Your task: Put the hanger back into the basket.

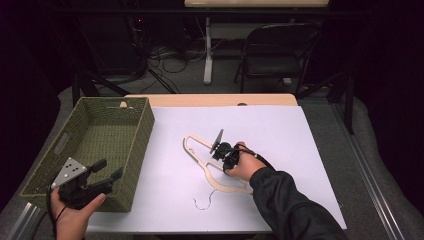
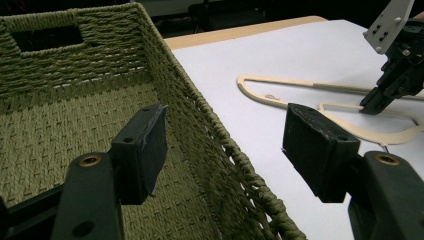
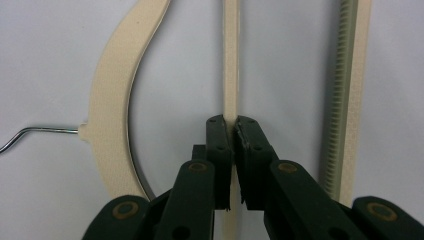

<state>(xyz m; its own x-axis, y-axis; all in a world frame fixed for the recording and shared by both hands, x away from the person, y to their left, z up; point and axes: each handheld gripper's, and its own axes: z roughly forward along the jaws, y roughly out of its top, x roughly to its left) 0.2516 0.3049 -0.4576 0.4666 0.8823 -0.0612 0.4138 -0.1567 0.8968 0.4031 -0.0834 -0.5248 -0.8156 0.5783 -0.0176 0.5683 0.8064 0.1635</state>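
We had right gripper (image 3: 232,131) fingers clamped on the cream wooden hanger's (image 3: 111,100) thin bar for lifting; left gripper (image 2: 225,150) fingers apart, straddling the green woven basket's (image 2: 200,125) wall.

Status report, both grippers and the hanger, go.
Right gripper shut on hanger bar. Left gripper open, over basket rim. Nothing in the way.

Bright tabletop, dark murky surroundings

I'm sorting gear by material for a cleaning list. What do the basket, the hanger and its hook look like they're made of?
The basket looks like woven olive-green cord or fibre, matte: its plaited rows show in the left gripper view. The hanger seems pale wood or composite, with a fine grainy face and a ribbed bar. Its hook is thin, shiny wire, likely metal.
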